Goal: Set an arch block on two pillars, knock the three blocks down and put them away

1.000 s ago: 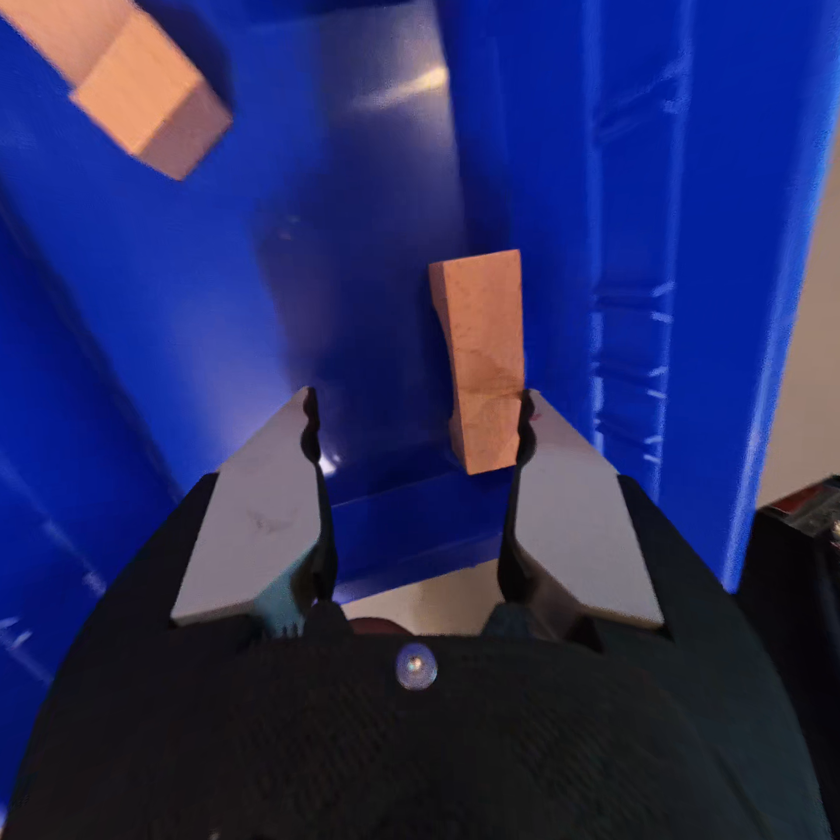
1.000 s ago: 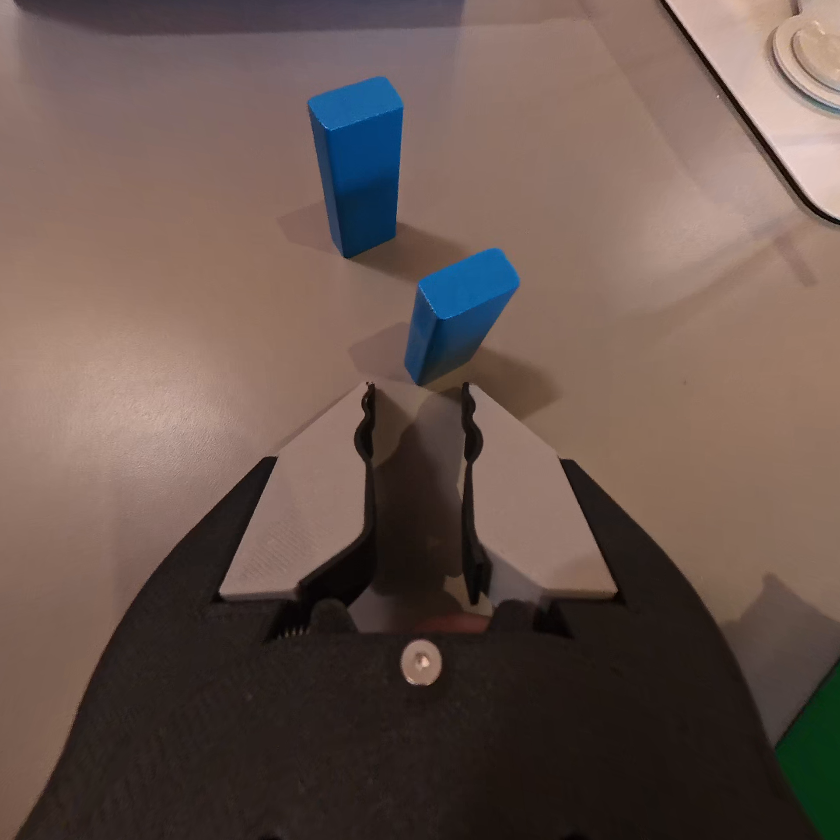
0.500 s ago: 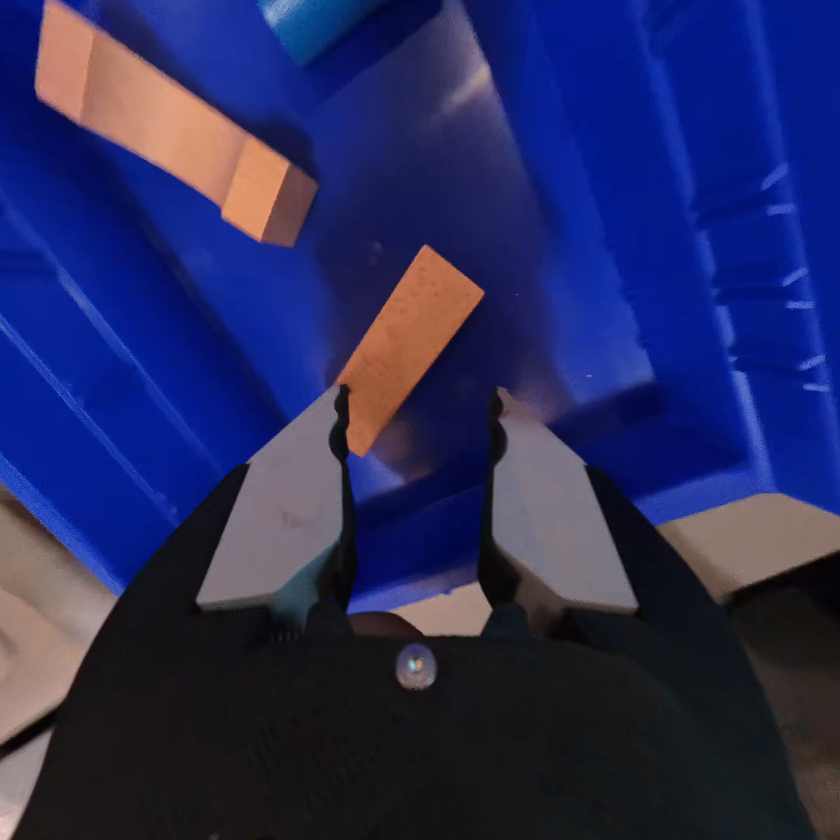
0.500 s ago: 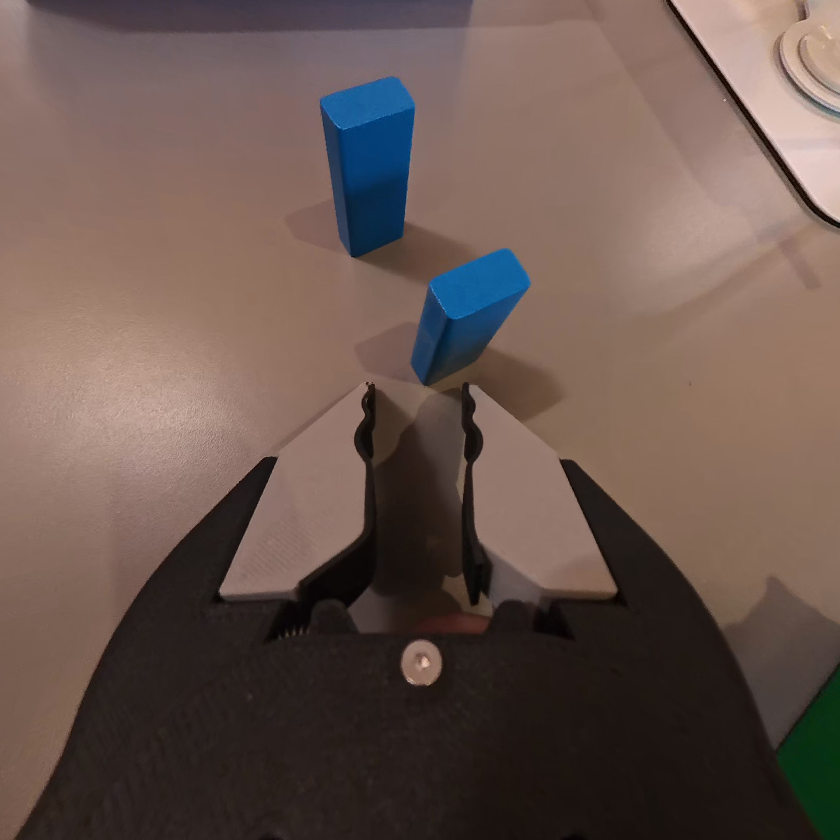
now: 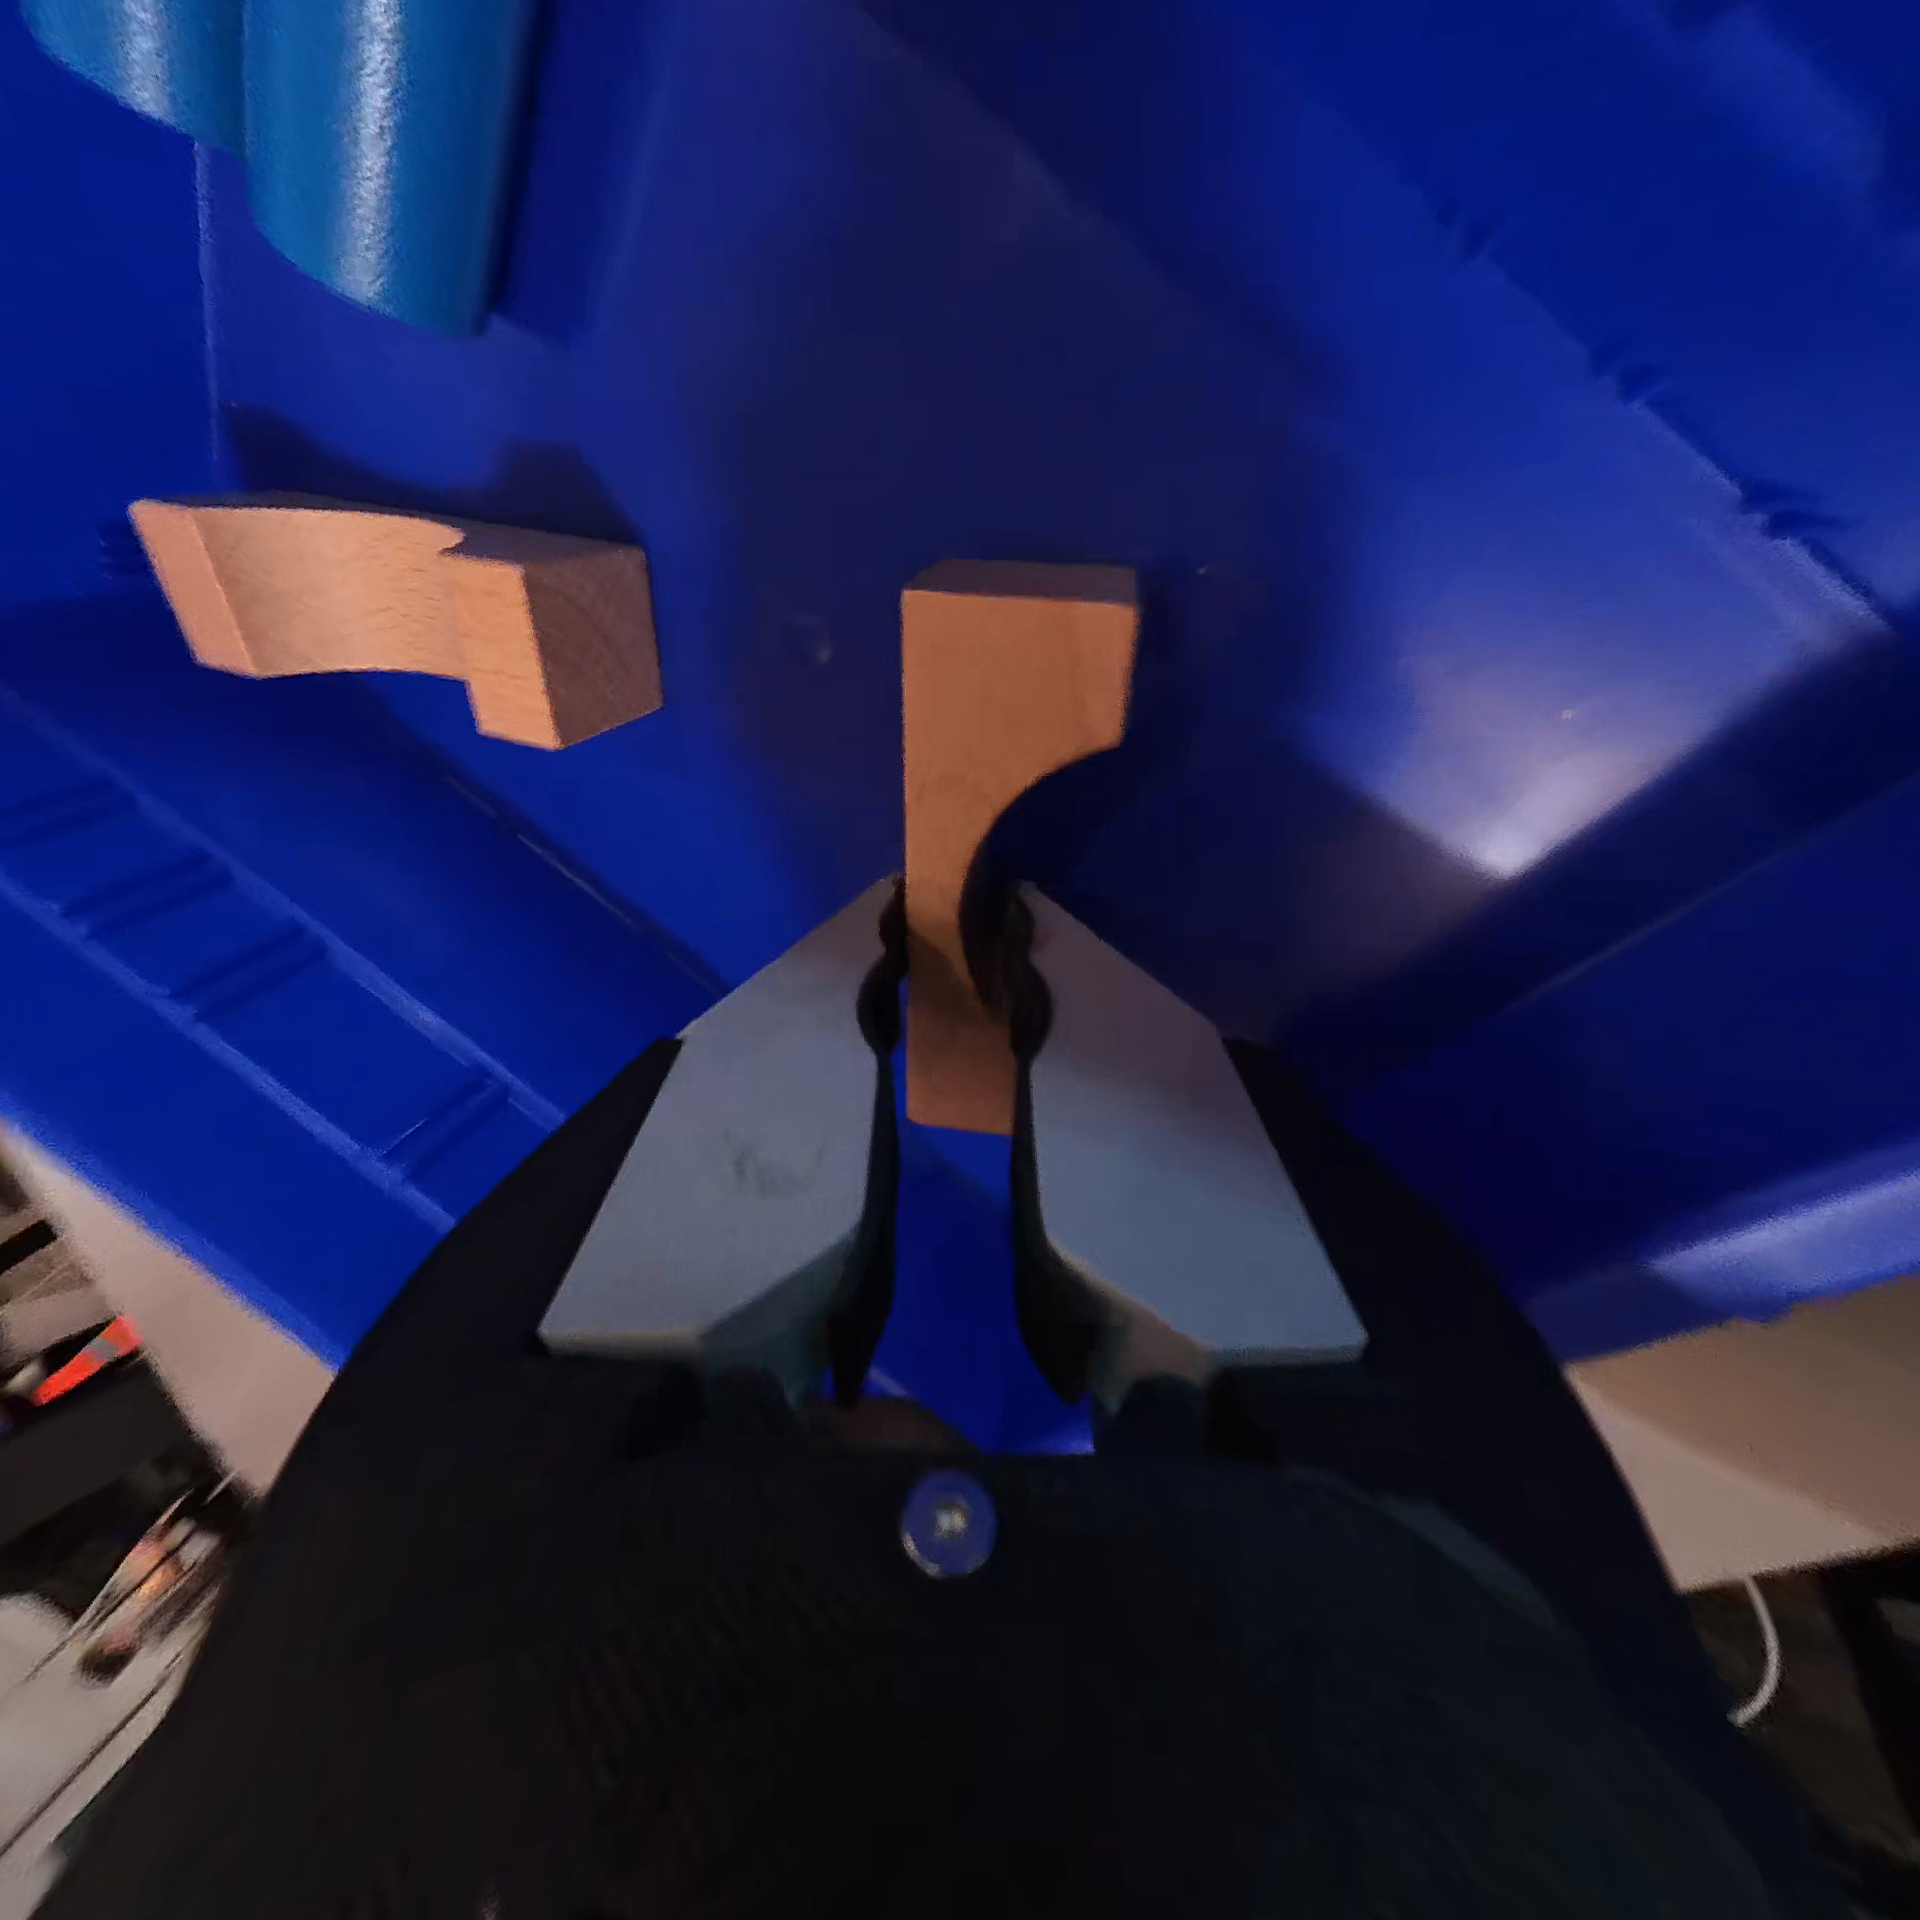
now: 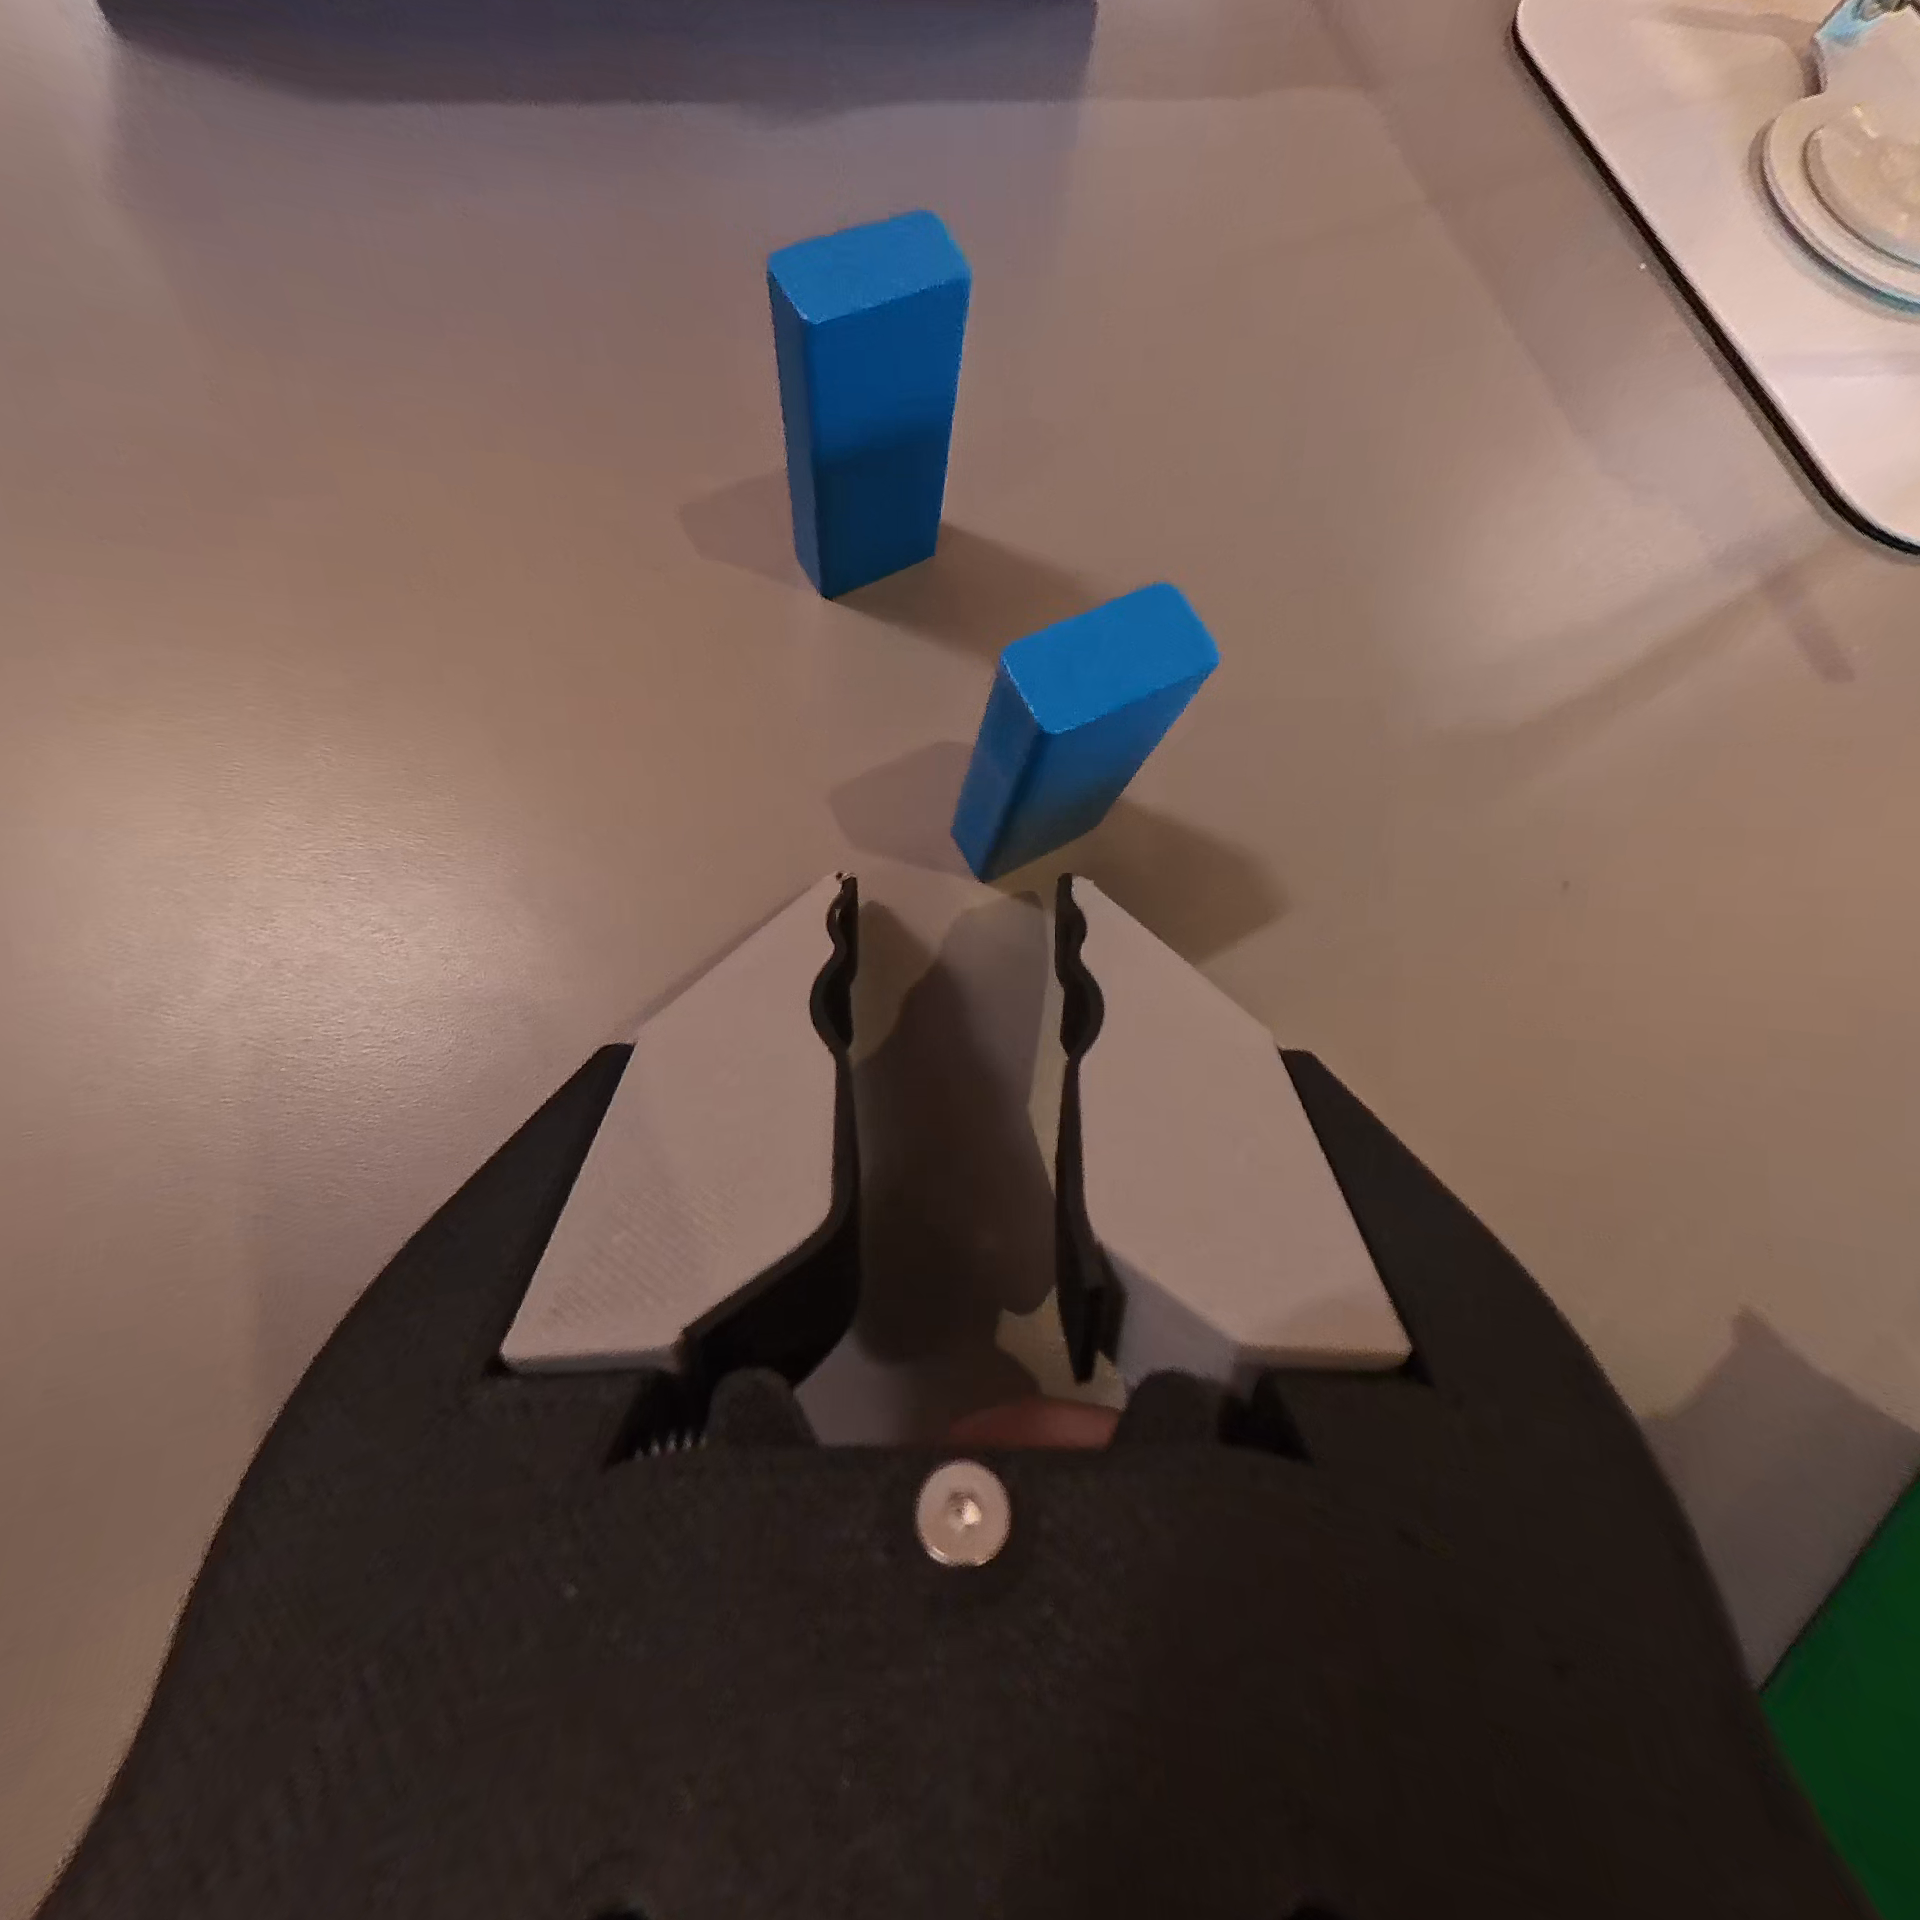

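Flanking the left gripper's (image 5: 951, 914) clamped arch block (image 5: 1003, 727): second arch block (image 5: 405, 613).

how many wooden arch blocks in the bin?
2: one arch block gripped by the left gripper, another arch block lying to its left in the blue bin. More may be hidden.

I read this as a lab or workshop bench: a plain grey tabletop (image 6: 416, 727), a blue plastic storage bin (image 5: 1351, 520) ahead of my left hand-held gripper (image 5: 954, 914), cluttered cables (image 5: 94, 1371) lower left.
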Demonstrator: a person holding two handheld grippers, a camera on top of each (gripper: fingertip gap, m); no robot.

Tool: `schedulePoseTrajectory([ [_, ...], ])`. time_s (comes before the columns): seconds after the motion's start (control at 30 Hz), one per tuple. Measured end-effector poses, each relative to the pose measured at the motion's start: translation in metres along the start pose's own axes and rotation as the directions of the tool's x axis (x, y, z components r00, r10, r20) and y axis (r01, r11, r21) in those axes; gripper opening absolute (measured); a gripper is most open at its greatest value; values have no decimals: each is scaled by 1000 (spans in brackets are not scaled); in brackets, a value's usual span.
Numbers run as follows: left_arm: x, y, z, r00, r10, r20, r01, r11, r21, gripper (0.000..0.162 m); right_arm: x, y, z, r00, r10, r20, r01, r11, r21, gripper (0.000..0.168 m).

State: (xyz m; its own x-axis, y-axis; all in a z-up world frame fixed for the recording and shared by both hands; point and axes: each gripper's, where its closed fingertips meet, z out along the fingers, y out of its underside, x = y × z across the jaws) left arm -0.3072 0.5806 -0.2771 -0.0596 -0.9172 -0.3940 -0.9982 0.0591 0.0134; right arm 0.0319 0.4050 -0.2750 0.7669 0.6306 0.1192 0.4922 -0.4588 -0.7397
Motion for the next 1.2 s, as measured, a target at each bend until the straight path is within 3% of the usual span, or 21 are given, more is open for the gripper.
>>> schedulePoseTrajectory([
  [0.17,-38,5,-25,950,-28,311,23,1000,21,10,2,0,-9,1000,-9,-17,9,1000,15,35],
  [0.27,-66,-4,-79,824,-152,546,70,983,167,10,2,-10,-22,1000,21,3,-21,997,79,36],
  [0.37,-62,-41,-142,713,-270,647,34,935,353,9,4,-33,-42,999,12,-39,-5,982,186,37],
  [0.5,-14,-121,-184,702,-280,654,-113,864,491,9,-6,-84,-76,999,41,-18,-30,917,397,35],
  [0.63,29,-201,-193,658,-260,707,-277,790,547,9,-33,-123,-89,990,41,136,-99,886,452,46],
  [0.77,57,-256,-188,607,-250,755,-397,727,560,9,-34,-133,-75,996,-34,84,-5,907,422,54],
  [0.9,63,-281,-169,608,-208,766,-424,731,535,9,-32,-122,-53,992,-60,112,17,937,350,50],
  [1.0,62,-289,-163,574,-179,799,-450,746,491,9,-27,-117,-42,992,-69,109,32,949,314,33],
  [1.07,61,-293,-161,558,-176,811,-458,750,478,9,-24,-114,-41,993,-69,101,35,953,302,32],
  [1.2,62,-294,-168,585,-257,769,-452,684,572,12,-25,-121,-54,992,-107,72,73,927,368,31],
])
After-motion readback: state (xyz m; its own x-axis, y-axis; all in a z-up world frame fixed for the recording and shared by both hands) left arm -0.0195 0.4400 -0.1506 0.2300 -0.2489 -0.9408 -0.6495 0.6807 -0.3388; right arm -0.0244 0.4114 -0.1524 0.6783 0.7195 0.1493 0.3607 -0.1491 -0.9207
